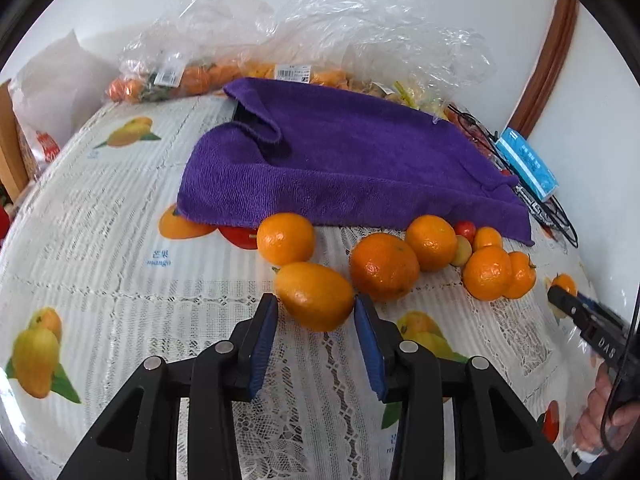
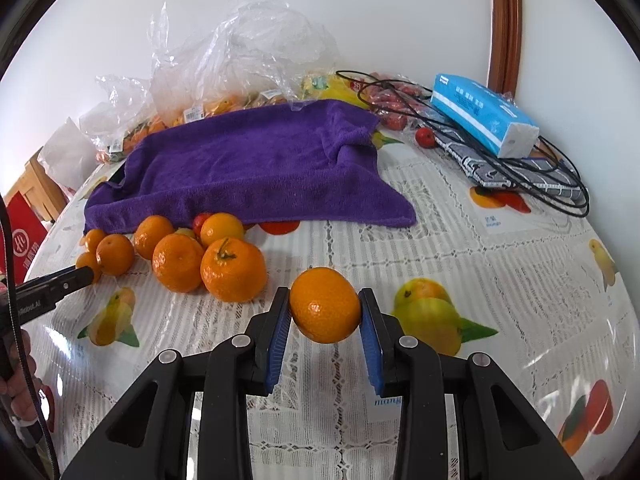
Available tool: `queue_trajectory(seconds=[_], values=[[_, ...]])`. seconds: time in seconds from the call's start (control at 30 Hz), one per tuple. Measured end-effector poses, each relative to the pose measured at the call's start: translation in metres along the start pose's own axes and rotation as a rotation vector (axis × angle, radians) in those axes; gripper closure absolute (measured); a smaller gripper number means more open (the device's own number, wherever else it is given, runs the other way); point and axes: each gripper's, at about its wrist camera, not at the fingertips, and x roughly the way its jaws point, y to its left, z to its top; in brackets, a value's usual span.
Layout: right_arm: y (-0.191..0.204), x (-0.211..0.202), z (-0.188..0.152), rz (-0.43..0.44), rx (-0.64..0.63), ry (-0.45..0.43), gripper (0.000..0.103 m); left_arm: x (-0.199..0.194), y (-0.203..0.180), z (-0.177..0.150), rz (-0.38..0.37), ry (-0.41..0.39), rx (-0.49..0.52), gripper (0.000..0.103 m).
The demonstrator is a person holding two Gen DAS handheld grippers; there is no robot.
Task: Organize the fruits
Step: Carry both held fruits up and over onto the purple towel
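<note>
Ribbed blue claw point(image 2: 324, 320) pads around glossy round mandarin point(image 2: 325, 305)

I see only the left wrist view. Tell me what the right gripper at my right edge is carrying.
Observer: The right gripper is shut on a round orange mandarin.
Operator: My left gripper has the oval orange fruit. Report anything loose behind the purple towel.
Observer: One small round red fruit lies alone on the fruit-print tablecloth, past the towel's far right corner, near the black cable.
Operator: Say what is under the blue tissue pack.
Observer: A grey checked cloth lies under it, with the cable looped over both.
</note>
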Motion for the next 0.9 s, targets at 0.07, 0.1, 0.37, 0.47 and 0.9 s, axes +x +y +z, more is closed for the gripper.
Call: queue_trajectory(seconds=[0.07,0.1,0.37,0.47,0.9], values=[[-0.001,0.001,-0.003,0.001,0.003,0.009,0.069,0.003,0.0,0.001,0.013,-0.01,-0.002,0.06],[-0.001,0.002,-0.004,0.001,0.003,0.011,0.069,0.004,-0.001,0.002,0.022,-0.013,0.0,0.058],[0.0,0.005,-0.005,0.006,0.001,0.017,0.069,0.003,-0.007,0.003,0.037,-0.023,0.037,0.065],[0.002,0.002,-0.002,0.01,-0.003,0.009,0.069,-0.006,-0.005,0.003,0.015,-0.033,0.026,0.071],[0.015,-0.01,0.01,0.021,-0.031,-0.028,0.069,0.0,-0.004,-0.002,0.001,-0.003,0.01,0.071]])
